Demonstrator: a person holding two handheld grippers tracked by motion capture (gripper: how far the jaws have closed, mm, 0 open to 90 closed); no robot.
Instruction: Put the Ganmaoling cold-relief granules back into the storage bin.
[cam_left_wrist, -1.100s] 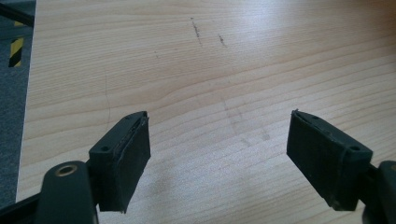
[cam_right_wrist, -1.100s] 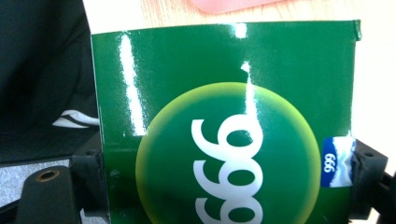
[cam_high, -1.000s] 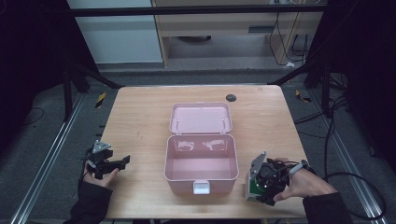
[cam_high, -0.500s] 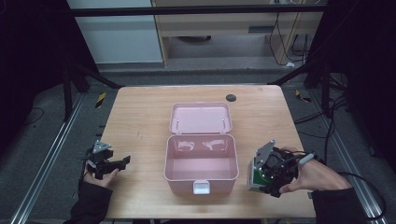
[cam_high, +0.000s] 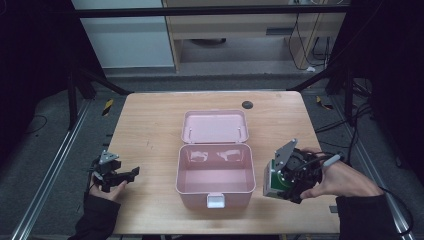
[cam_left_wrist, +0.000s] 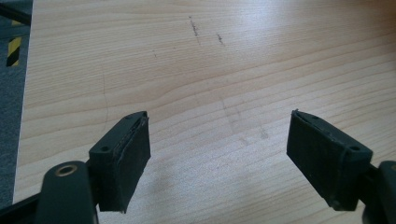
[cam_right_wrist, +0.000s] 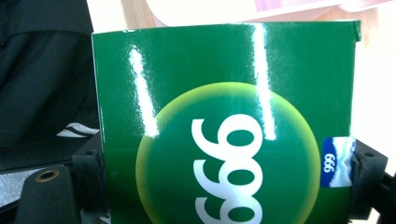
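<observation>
- Right hand-held gripper (cam_high: 280, 182) clamped on green box (cam_high: 272, 179), just right of open pink case (cam_high: 215, 172).
- Case empty; box not yet in.
- Left hand-held gripper (cam_high: 125, 175) wide open, holding nothing, resting on surface (cam_high: 150, 130).

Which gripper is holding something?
The right gripper, beside the open pink case: its fingers clamp a green box. The left gripper is open over bare table.

The left tongs (cam_left_wrist: 219, 161) hang wide apart over the pale wooden table (cam_left_wrist: 210, 70), nothing between the two black jaws. Faint scuffs mark the grain ahead; grey floor (cam_left_wrist: 11, 107) and yellow-black tape (cam_left_wrist: 14, 50) show past the table's edge.
</observation>
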